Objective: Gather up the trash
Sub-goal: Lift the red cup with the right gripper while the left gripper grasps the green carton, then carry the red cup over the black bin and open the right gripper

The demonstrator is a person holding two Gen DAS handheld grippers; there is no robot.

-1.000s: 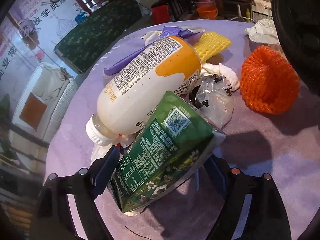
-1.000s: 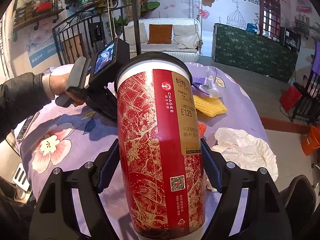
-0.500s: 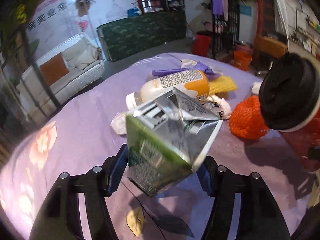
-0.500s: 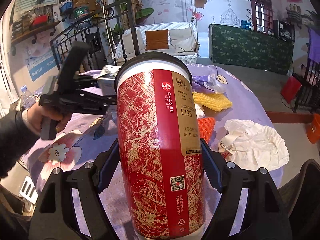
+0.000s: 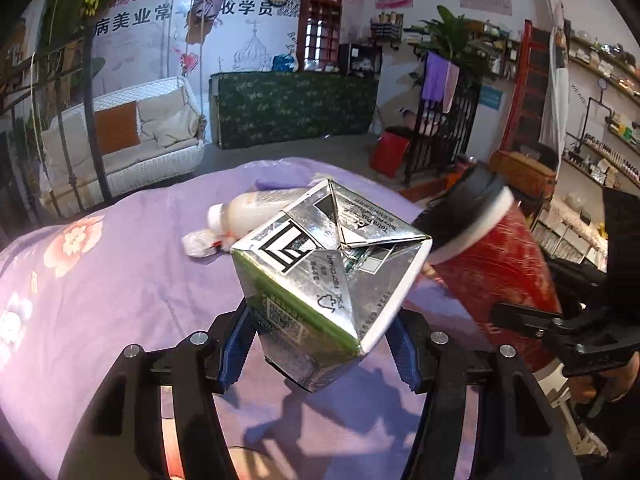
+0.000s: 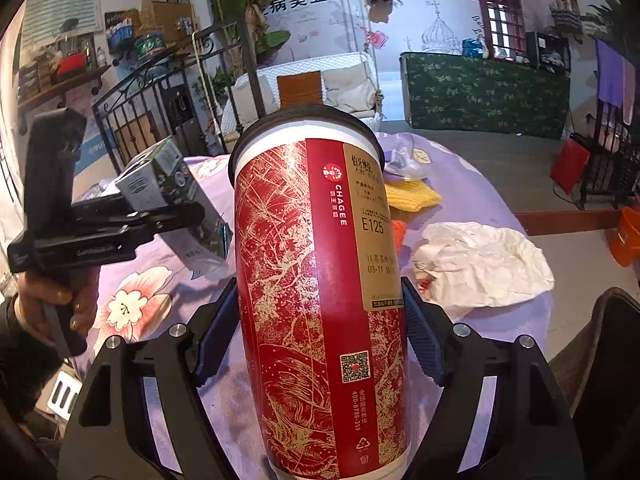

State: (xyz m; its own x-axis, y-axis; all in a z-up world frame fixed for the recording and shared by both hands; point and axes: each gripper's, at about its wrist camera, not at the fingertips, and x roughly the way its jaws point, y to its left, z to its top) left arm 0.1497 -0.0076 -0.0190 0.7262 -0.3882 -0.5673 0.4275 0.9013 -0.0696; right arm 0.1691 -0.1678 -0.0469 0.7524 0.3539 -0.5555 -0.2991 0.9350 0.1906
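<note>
Both blue fingers [image 5: 236,344] of the left gripper [image 5: 320,346] press against the sides of a crushed drink carton [image 5: 332,280], which sits clamped between them with its folded silver base turned toward the camera and a green printed face along its lower left edge. These jaws have just been closing, and the carton is the thing between them. It is lifted clear of the purple flowered tablecloth [image 5: 120,288], its shadow falling on the cloth below.

Beyond the carton, on the tablecloth, a white plastic bottle [image 5: 256,210] lies on its side with its cap pointing left, and a bit of crumpled clear plastic [image 5: 200,242] rests just beside the cap. To the right of the carton leans the tall red paper cup [image 5: 504,264] with a black lid.

In the right wrist view that red cup [image 6: 320,300] fills the middle, gripped between the blue pads [image 6: 420,344] of the right gripper [image 6: 316,344], which bear on both its sides. Left of the cup, the carton [image 6: 168,184] shows in the other gripper, whose handle a hand [image 6: 52,300] holds. Right of the cup, on the cloth, lie a crumpled white paper wrapper [image 6: 488,264], a yellow knitted piece [image 6: 412,198] and, mostly hidden behind the cup, something orange [image 6: 398,234].
</note>
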